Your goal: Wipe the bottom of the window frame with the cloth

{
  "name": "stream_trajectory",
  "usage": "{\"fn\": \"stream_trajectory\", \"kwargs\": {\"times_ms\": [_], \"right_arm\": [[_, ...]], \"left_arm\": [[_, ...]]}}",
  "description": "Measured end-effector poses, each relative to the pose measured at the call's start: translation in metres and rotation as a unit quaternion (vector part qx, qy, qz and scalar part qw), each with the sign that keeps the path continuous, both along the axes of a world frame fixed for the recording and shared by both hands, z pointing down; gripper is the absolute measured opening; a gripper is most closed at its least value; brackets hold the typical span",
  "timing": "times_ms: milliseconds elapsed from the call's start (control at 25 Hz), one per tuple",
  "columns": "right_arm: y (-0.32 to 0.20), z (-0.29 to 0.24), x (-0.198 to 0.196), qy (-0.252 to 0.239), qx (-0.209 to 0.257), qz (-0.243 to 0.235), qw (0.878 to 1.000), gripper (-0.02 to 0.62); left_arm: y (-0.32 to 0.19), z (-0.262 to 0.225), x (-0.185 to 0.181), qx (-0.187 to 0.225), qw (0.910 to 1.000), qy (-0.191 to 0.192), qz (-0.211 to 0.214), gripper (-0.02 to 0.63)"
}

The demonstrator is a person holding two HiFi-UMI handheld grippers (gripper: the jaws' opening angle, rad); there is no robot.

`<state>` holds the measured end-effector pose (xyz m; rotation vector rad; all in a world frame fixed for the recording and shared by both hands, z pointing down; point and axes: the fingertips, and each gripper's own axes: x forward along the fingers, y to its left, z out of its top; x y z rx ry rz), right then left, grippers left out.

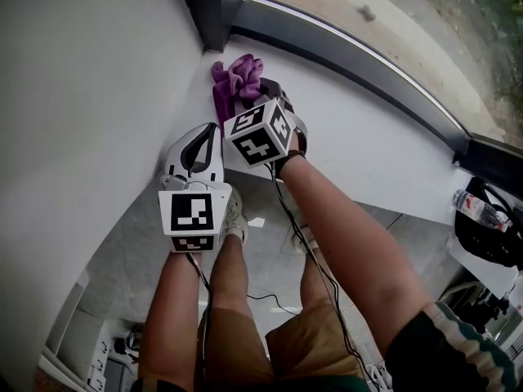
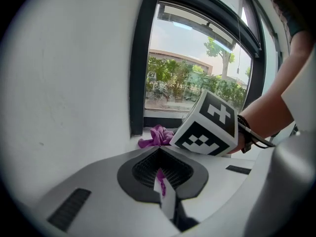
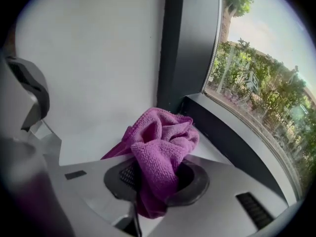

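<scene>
Jaws on right gripper pinch the bunched cloth; on left gripper, pressed together.

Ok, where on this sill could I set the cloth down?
Free: the white sill running right along the dark window frame, toward the bottle. Crowded: the left corner, where the right hand-held gripper holds the purple cloth.

white left hand-held gripper, tan shorts

The left gripper, jaws closed together, points at a purple cloth bunched in the window frame's lower corner, just beside the right gripper's marker cube.
</scene>
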<state>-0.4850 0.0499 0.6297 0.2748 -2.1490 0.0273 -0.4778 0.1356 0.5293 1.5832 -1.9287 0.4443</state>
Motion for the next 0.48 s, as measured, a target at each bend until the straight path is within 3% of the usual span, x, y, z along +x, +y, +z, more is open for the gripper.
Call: {"fn": "stream_trajectory", "kwargs": {"times_ms": [480], "right_arm": [[0.054,-0.001,0.023,-0.009,-0.019,-0.021,1.000,0.092]], "left_arm": [[0.017,0.011,0.002,-0.017,0.9998,0.003,0.002,0.009]]}}
